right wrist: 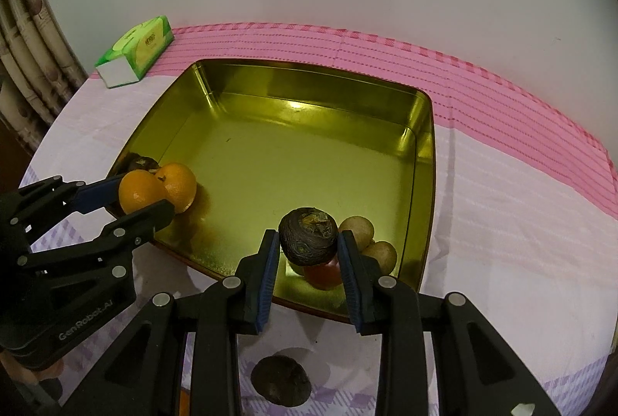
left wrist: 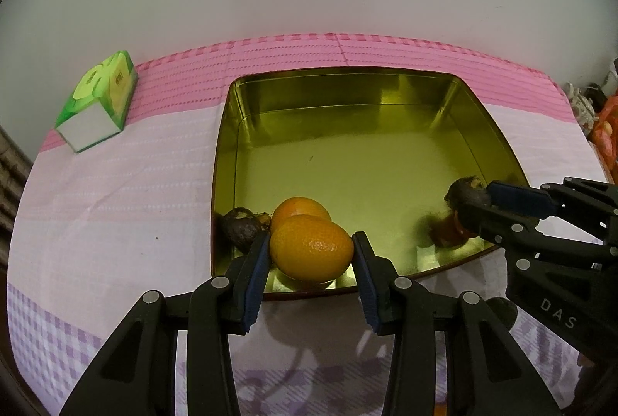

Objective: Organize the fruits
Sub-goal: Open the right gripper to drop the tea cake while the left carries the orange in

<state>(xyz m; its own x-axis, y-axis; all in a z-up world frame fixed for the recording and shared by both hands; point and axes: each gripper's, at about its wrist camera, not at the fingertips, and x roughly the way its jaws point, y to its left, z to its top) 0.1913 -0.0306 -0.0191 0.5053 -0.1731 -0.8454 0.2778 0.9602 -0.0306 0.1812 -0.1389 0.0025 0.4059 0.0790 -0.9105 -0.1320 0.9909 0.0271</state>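
Two grippers: I have both loaded.
Left gripper (left wrist: pixel 311 253): jaws clamp an orange (left wrist: pixel 311 248) at the tin (left wrist: pixel 347 78)'s near-left corner.
Right gripper (right wrist: pixel 308 249): jaws pinch a dark fruit (right wrist: pixel 308 235) at the near-right corner.

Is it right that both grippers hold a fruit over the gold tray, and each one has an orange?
Not quite. Only the left gripper holds an orange. The right gripper holds a dark brown wrinkled fruit, as the right wrist view shows. Both fruits are indeed held over the gold tray.
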